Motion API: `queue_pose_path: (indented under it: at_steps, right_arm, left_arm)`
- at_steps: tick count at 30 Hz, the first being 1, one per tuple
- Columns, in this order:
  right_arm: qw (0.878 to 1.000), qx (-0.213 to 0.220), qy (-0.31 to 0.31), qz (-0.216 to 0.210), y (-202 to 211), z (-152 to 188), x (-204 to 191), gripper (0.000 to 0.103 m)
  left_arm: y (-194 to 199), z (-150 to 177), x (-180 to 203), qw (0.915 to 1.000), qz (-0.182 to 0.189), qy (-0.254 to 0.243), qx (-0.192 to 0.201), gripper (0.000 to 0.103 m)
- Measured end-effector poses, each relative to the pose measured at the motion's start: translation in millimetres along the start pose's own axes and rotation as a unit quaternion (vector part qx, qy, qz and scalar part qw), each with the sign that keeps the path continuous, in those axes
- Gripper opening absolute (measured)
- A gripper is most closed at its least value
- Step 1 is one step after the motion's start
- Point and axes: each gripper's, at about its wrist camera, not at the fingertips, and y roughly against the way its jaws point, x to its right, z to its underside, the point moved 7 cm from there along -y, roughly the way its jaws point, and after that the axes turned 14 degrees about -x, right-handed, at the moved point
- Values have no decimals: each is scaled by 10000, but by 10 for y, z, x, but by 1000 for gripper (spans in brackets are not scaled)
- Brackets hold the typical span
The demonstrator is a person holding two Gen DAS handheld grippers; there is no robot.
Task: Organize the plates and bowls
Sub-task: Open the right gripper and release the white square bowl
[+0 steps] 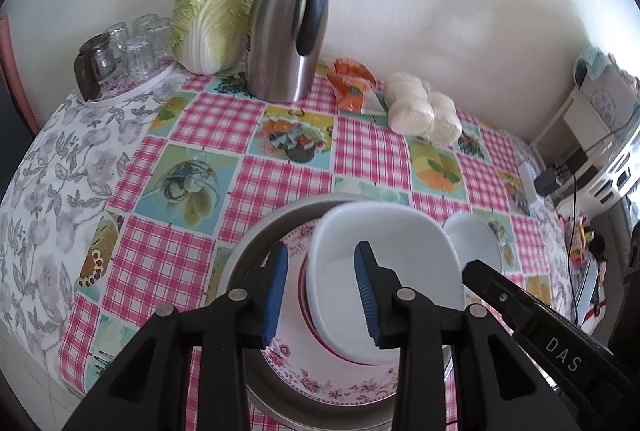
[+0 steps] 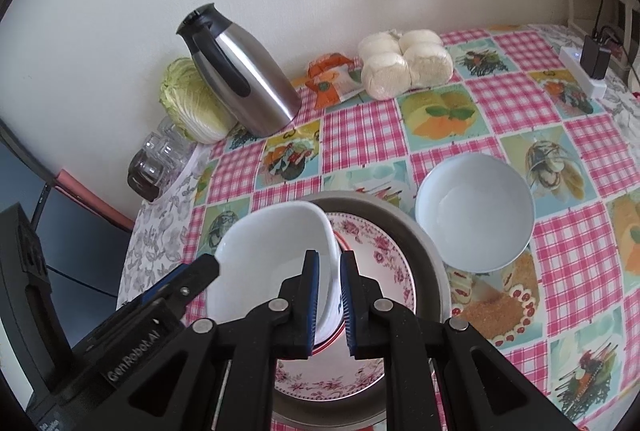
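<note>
A white squarish bowl (image 1: 384, 271) (image 2: 272, 263) hangs tilted over a floral plate (image 1: 328, 383) (image 2: 380, 251) that lies in a grey metal dish (image 1: 256, 251) (image 2: 424, 243). My right gripper (image 2: 329, 295) is shut on the bowl's right rim. My left gripper (image 1: 322, 291) straddles the bowl's left rim, one pad inside and one outside, with a gap between pads and rim. A red-rimmed dish shows under the white bowl. A second white round bowl (image 2: 476, 211) (image 1: 476, 243) stands on the table to the right of the stack.
A steel thermos jug (image 1: 284, 31) (image 2: 244, 71), a cabbage (image 1: 208, 19), upturned glasses (image 1: 124, 47) on a tray, an orange packet (image 1: 352, 83) and bagged white buns (image 1: 424, 107) (image 2: 404, 59) line the wall. A power strip with charger (image 2: 588, 63) lies at the far right.
</note>
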Motion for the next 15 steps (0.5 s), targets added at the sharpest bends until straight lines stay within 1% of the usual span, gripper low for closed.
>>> queue_pose_path:
  at_steps: [2,3,4,5,6,7,8,9,10,11,12,13,15]
  right_arm:
    - [10000,46,-19,51,21,-9,14,14]
    - [10000,56,-34,75,24,-13,26,14]
    - [9999,57,-58,91,22,-16,39,14]
    - [9999,52,-78,96,17,-19,49,14]
    - [9999,42,-107,114,8,-22,65,18]
    - [9998,31,-135,123,1,-24,76,30]
    - [9998,28,-157,135,-4,-24,85,37]
    - [9997,29,-181,147,-7,-27,94,46]
    - [9997,34,-188,154,-6,-29,101,49]
    - [9997,42,-189,164,-3,-32,105,51]
    - [9997,51,-198,164,-1,-36,106,56]
    - [9996,56,-216,173,0,-36,118,60]
    - [9995,56,-249,189,-6,-41,137,65]
  left_arm:
    - [26,-20,-37,9999,-50,84,73,36]
    - [43,-29,-64,9998,-105,133,118,39]
    - [55,-34,-88,9996,-144,172,149,45]
    - [63,-40,-105,9995,-176,217,172,47]
    - [66,-43,-130,9993,-197,267,176,49]
    - [59,-41,-149,9992,-203,301,164,49]
    - [50,-40,-165,9991,-210,335,144,50]
    - [35,-40,-185,9990,-241,369,116,52]
    - [24,-38,-202,9988,-288,387,94,60]
    - [16,-34,-220,9985,-355,402,82,65]
    - [13,-35,-240,9981,-437,422,88,72]
    - [16,-35,-252,9978,-490,434,104,73]
    - [16,-39,-283,9974,-537,468,121,74]
